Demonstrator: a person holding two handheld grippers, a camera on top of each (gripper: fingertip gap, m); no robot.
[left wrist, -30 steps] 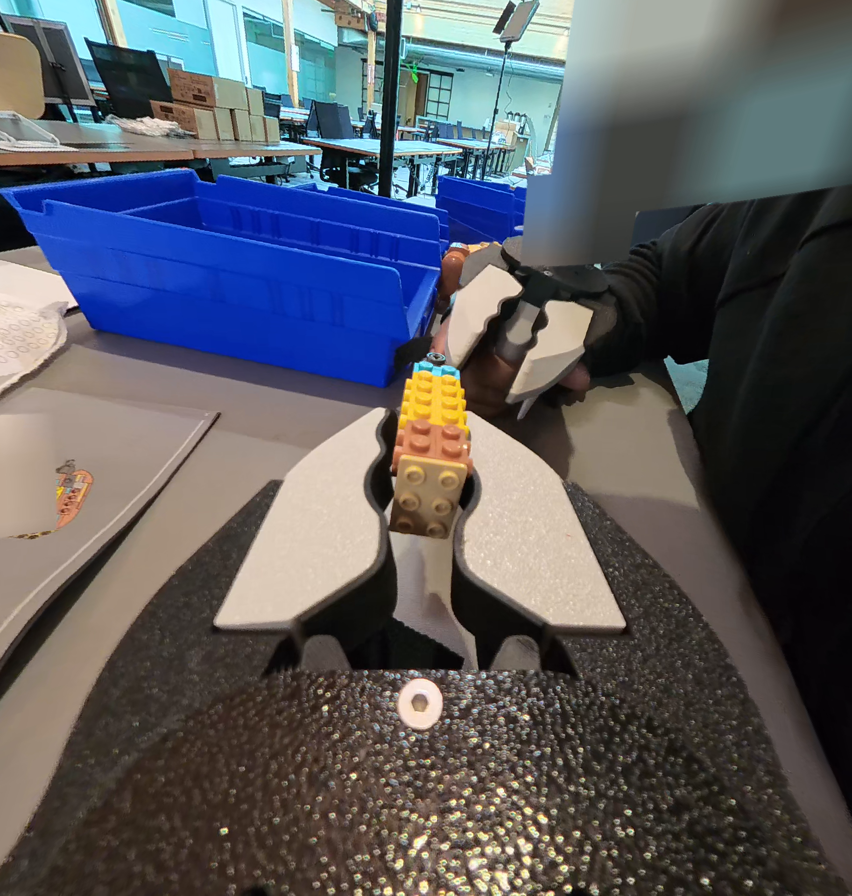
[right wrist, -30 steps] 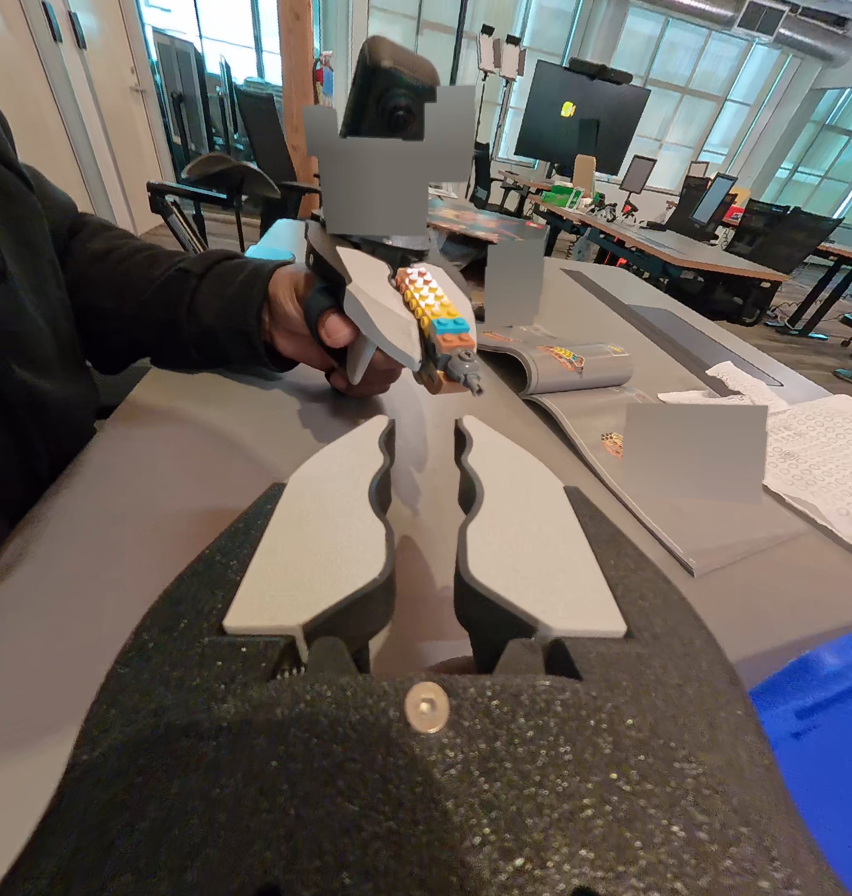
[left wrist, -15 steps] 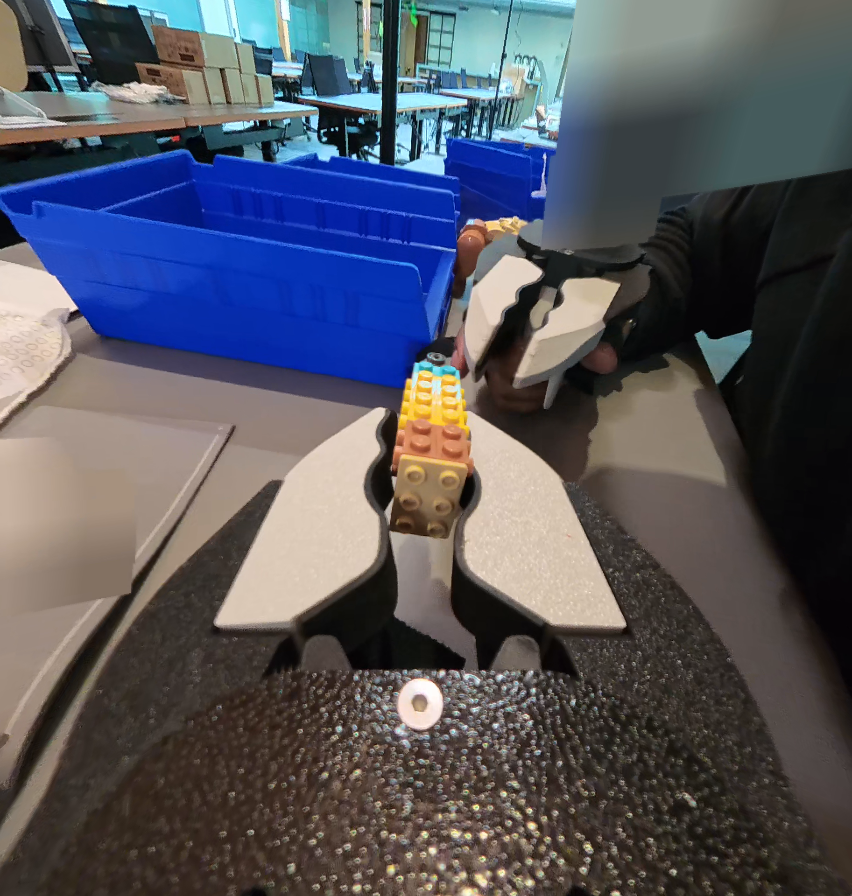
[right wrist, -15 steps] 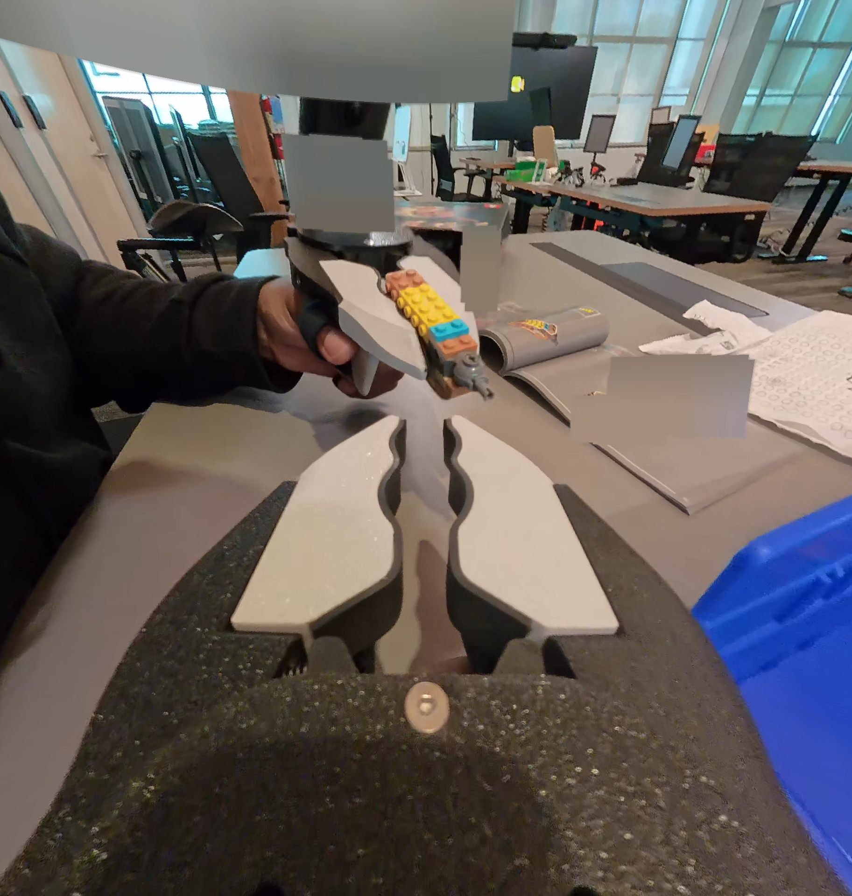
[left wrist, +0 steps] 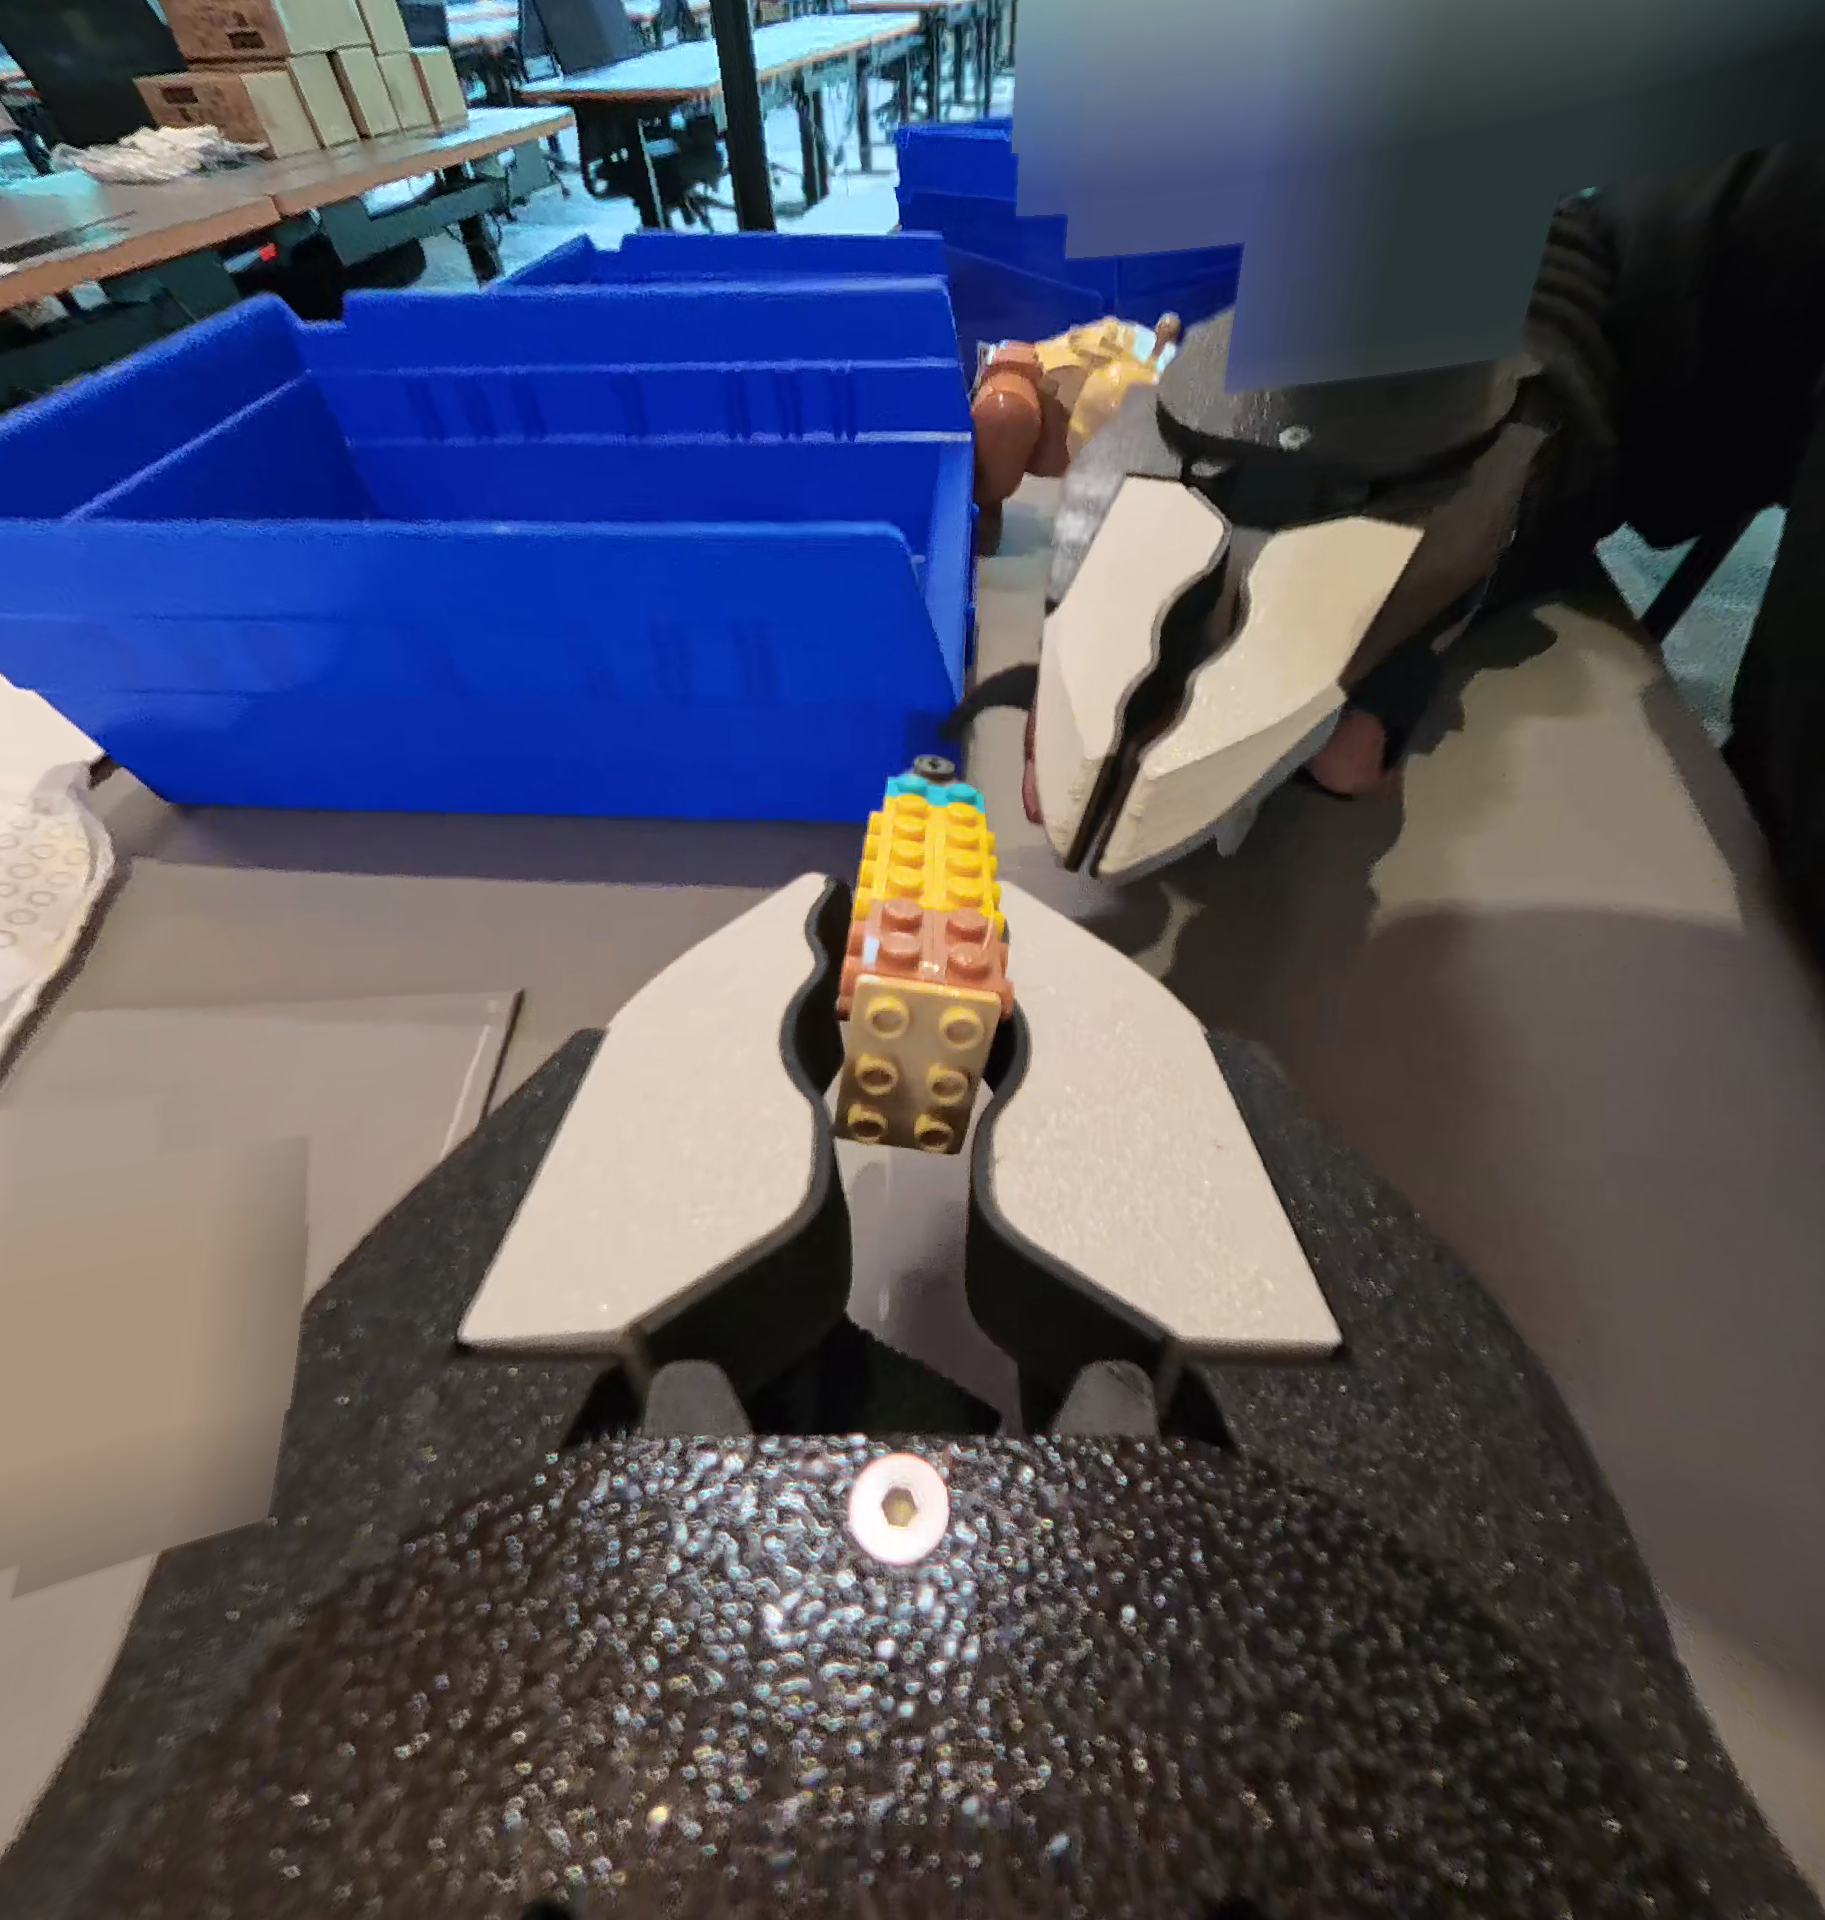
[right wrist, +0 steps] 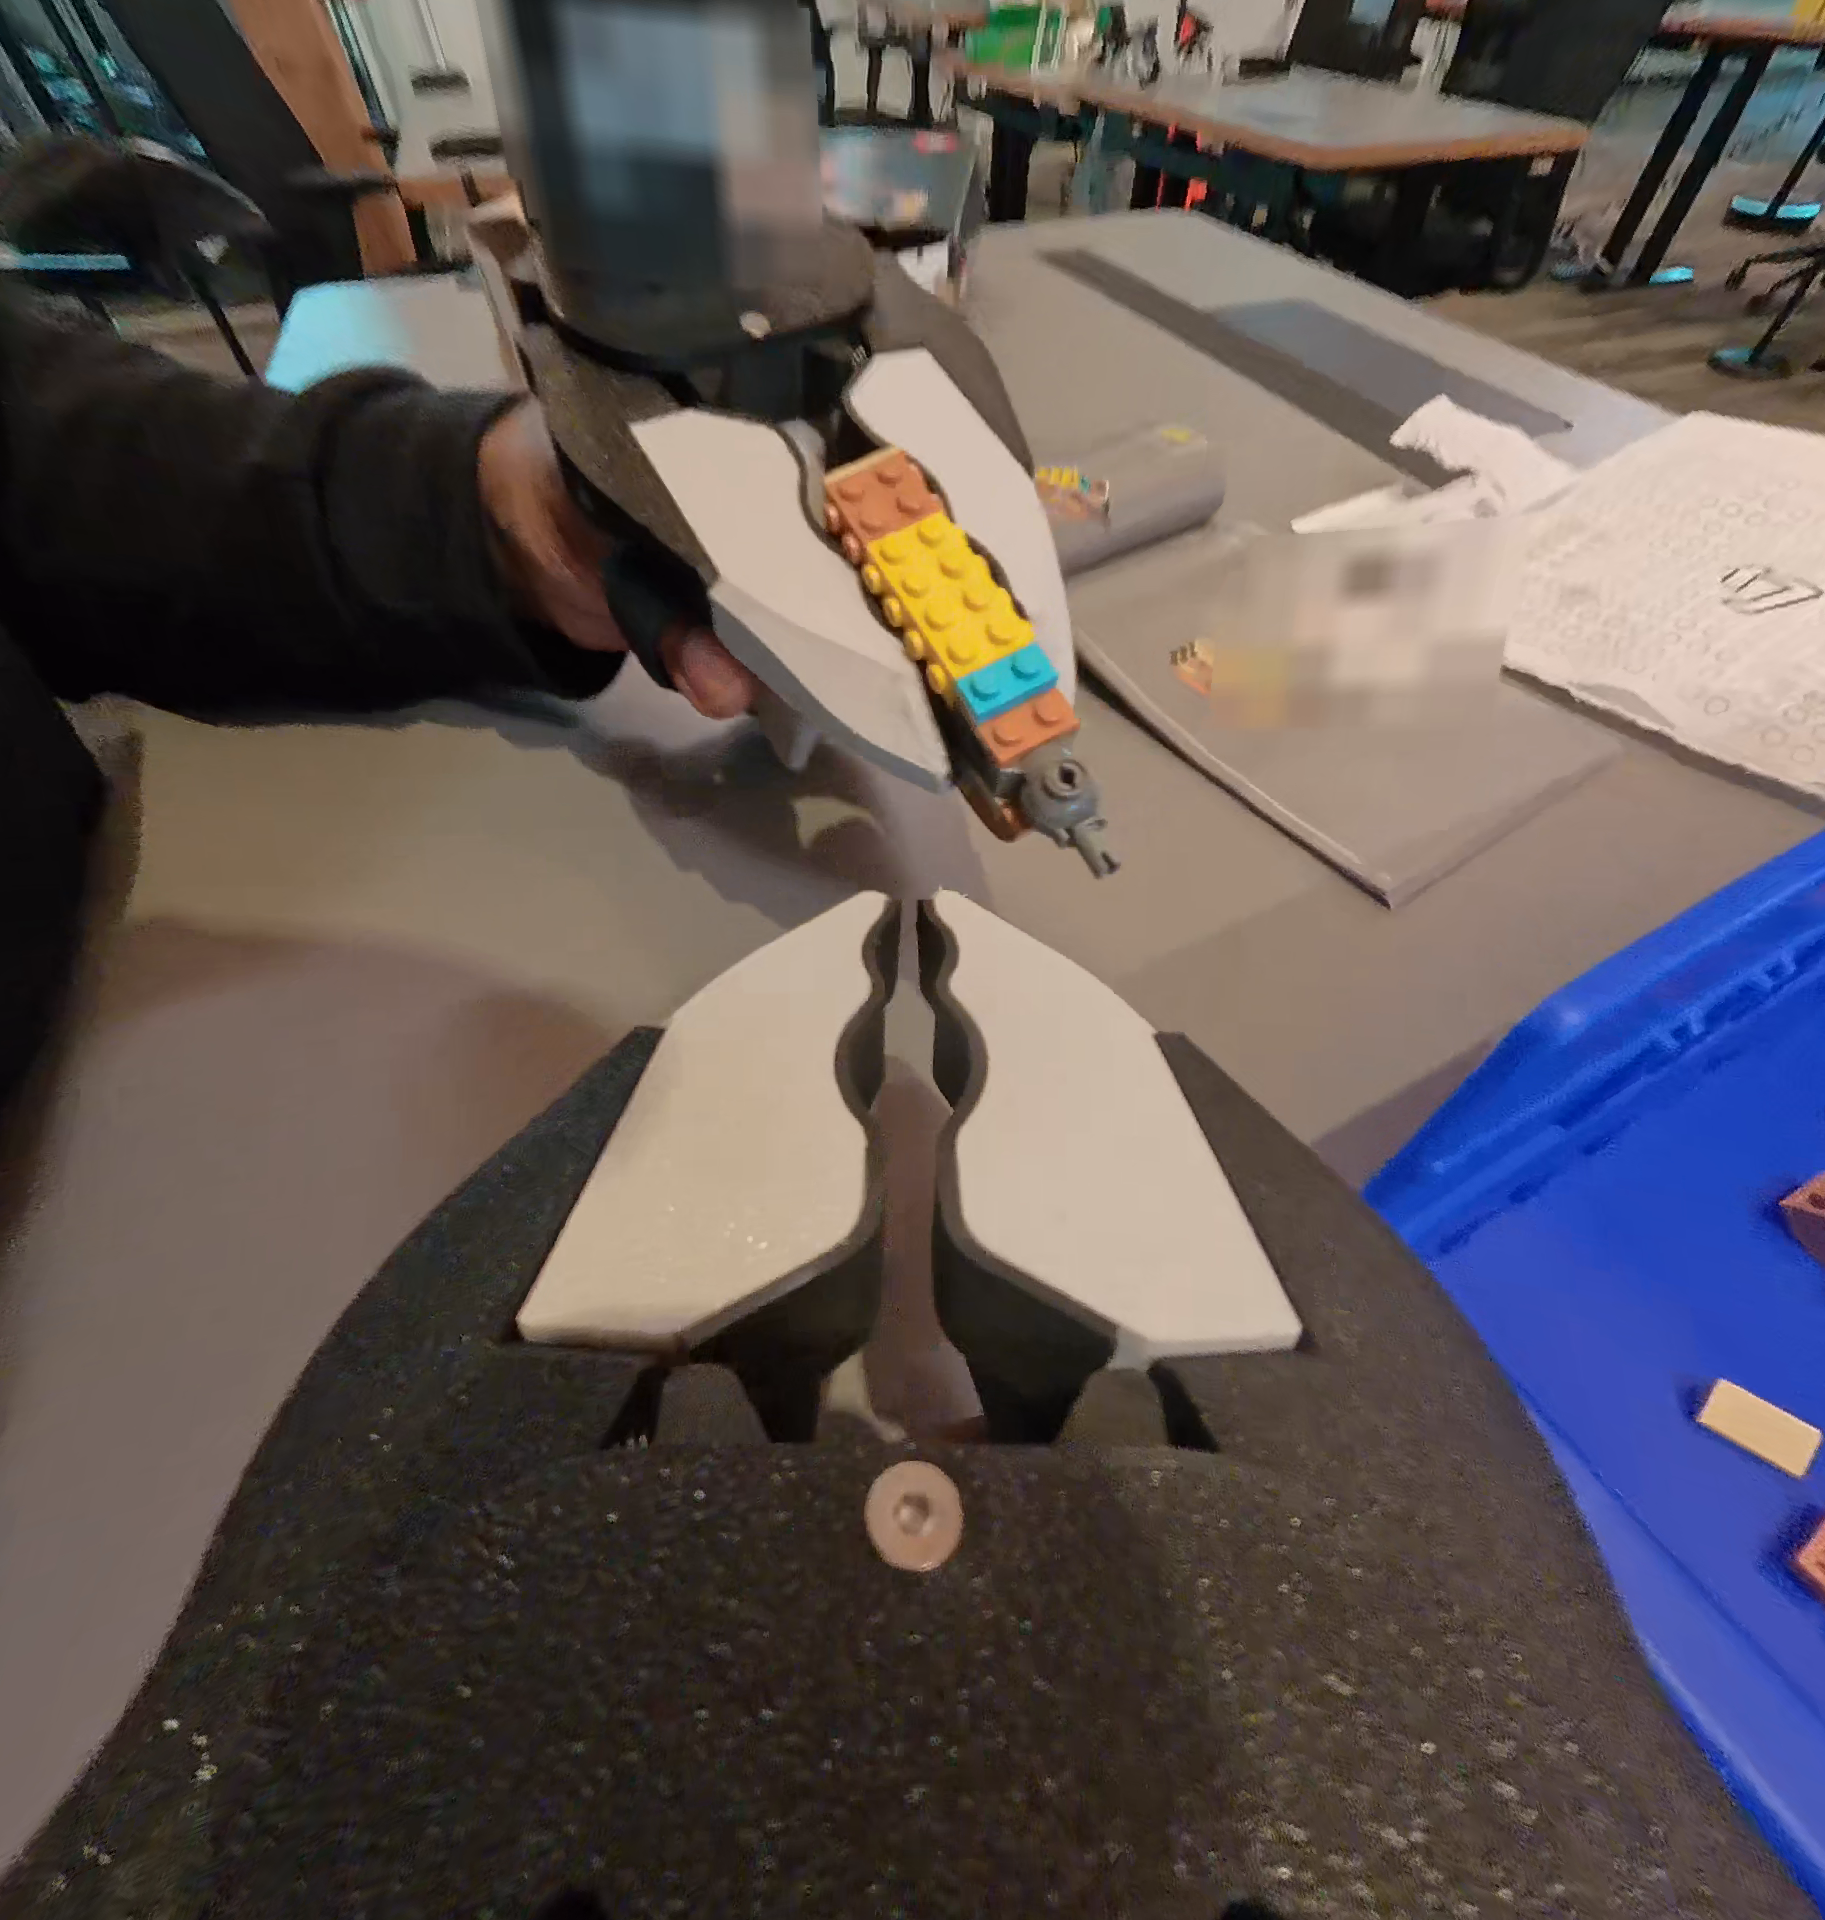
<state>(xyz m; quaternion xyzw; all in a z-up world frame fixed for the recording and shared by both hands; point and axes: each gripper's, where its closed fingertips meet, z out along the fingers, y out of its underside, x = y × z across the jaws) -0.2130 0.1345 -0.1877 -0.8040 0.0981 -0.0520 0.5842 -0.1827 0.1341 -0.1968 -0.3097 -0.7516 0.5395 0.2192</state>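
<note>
The booklet [right wrist: 1407,769] lying open on the grey table [right wrist: 420,883] and the white printed sheet [right wrist: 1718,623] beyond it, toward the table's far right edge in the right wrist view, both carry print; most of the booklet's page is blurred over, and the sheet shows only rows of small rings and a small emblem. A second such sheet [left wrist: 4,883] lies at the left edge in the left wrist view.

The left gripper [left wrist: 913,894] pinches a brick assembly [left wrist: 923,935]: both pads press on its sides, and the piece sticks out forward past the fingertips. Its studded top runs tan, brown, yellow, then teal, with a dark grey connector at the far tip [right wrist: 1069,805].

The right gripper [right wrist: 910,906] has its fingers pressed together with nothing between them. It hangs above the table just beside the assembly's far tip, without touching it.

A blue bin [left wrist: 472,623] stands on the table behind the assembly. Loose brown and tan bricks [right wrist: 1822,1236] lie in a blue bin [right wrist: 1614,1247] at the table's near right edge. A brown and tan brick figure [left wrist: 1074,395] stands past the bin's right end.
</note>
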